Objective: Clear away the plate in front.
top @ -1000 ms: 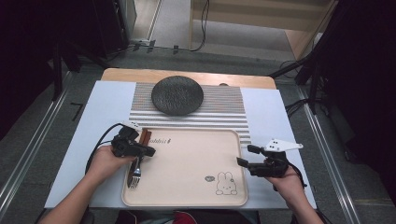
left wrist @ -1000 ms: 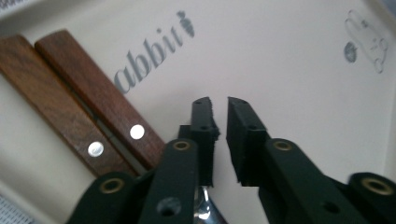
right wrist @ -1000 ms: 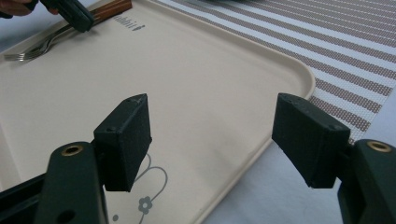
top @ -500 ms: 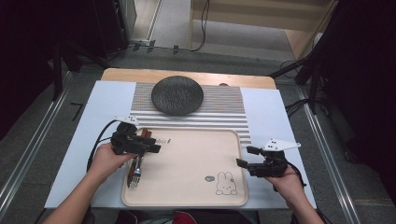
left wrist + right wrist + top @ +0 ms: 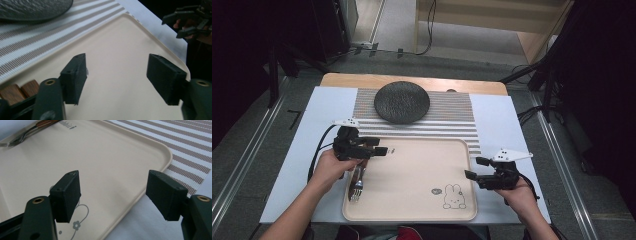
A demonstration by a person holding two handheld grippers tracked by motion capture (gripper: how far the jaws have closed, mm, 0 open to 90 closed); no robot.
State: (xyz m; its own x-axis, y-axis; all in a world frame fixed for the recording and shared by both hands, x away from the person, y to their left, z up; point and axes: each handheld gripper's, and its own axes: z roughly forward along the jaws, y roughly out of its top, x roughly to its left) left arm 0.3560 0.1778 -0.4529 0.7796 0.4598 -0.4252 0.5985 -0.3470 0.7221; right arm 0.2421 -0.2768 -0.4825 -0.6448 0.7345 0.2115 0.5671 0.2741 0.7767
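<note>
A cream tray [image 5: 412,200] with a rabbit print [image 5: 452,196] lies at the table's near middle. A fork [image 5: 356,190] with a wooden handle rests along its left side, tines toward the person. My left gripper [image 5: 379,148] hovers open over the tray's far-left corner, just beyond the fork's handle, with nothing between its jaws. In the left gripper view, the left gripper [image 5: 117,67] looks across bare tray [image 5: 120,50], with two brown wooden handle ends [image 5: 20,90] at lower left. My right gripper [image 5: 473,168] [image 5: 112,187] stands open and empty over the tray's right rim [image 5: 150,182].
A dark round plate [image 5: 402,101] sits on a striped placemat [image 5: 452,117] beyond the tray. A pale blue cloth [image 5: 502,125] covers the table around them. The fork [image 5: 17,141] lies at the upper left of the right gripper view.
My left gripper has shifted slightly away from the person and to the right, off the fork's handle. The right gripper has barely moved.
</note>
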